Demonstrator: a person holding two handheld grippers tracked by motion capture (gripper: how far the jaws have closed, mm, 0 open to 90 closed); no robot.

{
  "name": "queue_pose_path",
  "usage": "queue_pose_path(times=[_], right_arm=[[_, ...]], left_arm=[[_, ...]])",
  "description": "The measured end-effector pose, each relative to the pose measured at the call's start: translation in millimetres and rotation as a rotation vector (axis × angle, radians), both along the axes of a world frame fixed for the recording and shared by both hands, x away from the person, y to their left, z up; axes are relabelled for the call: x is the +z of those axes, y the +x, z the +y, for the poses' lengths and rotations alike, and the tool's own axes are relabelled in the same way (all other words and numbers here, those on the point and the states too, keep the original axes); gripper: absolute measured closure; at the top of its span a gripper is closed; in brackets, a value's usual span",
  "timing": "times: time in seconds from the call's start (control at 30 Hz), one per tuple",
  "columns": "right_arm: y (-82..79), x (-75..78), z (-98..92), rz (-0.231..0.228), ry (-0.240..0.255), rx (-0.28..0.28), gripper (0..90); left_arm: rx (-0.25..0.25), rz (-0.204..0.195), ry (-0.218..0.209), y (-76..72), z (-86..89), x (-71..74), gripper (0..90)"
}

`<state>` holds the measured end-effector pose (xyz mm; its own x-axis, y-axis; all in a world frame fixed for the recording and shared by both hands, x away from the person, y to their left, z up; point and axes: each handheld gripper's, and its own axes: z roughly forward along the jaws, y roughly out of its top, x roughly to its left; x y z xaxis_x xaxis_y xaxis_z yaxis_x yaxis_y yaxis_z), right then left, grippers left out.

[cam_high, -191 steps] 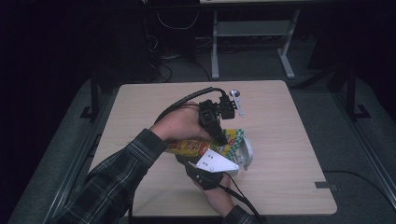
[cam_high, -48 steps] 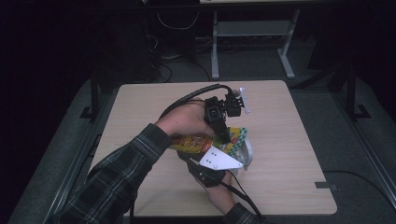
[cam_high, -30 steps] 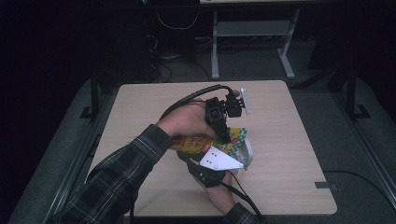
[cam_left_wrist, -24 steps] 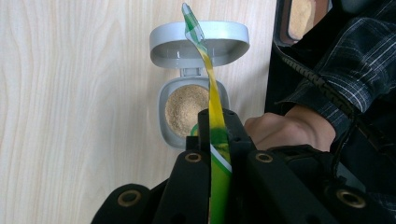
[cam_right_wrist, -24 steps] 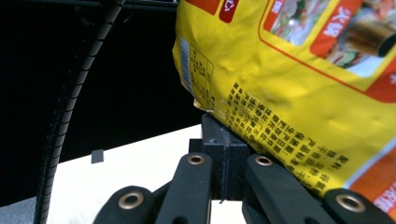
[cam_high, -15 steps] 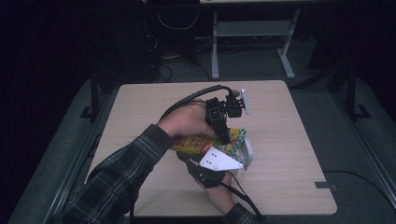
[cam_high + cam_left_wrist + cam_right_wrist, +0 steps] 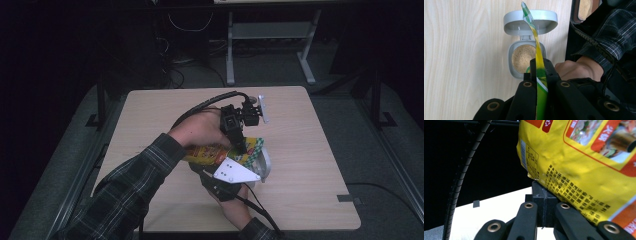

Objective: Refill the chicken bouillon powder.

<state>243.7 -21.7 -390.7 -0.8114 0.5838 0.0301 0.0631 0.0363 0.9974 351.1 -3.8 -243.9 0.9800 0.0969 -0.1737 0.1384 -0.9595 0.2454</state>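
Near the middle of the wooden table (image 7: 310, 150), a person holds a yellow and green packet (image 7: 220, 152) up between two grippers, above a small grey container (image 7: 527, 60). The left gripper (image 7: 241, 145) reaches in from the left side, its jaws pointing down and clamped tight on the packet's green and yellow top edge; in the left gripper view that edge (image 7: 537, 62) runs as a thin strip straight up from between the closed jaws. The right gripper (image 7: 230, 172), with its grey three-cornered plate on top, comes in from the near edge of the table, just below the left gripper. In the right gripper view its jaws (image 7: 544, 195) are pressed together on the packet's lower edge (image 7: 574, 170), beside the printed barcode and dark lettering.

In the left gripper view, the container stands on the table directly beneath the packet. Its round hinged lid (image 7: 530, 21) is thrown back flat on the wood, and the open body is filled with a tan, grainy powder. The person's right hand (image 7: 576, 70) and plaid sleeve (image 7: 614, 32) lie to the right of the container in that view.
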Motion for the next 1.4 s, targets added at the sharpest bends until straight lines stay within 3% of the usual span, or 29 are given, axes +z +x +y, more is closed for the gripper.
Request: queue_pose_path(times=[0.57,1.4], right_arm=[[3.4,2.5,-4.7,-0.006,0.002,-0.02,90.0],[3.6,3.2,-6.6,-0.005,0.002,-0.024,90.0]], left_arm=[[-0.008,-0.019,-0.039,1.0,-1.3,5.5,89.3],[-0.015,-0.018,-0.033,1.2,-3.9,5.9,89.2]])
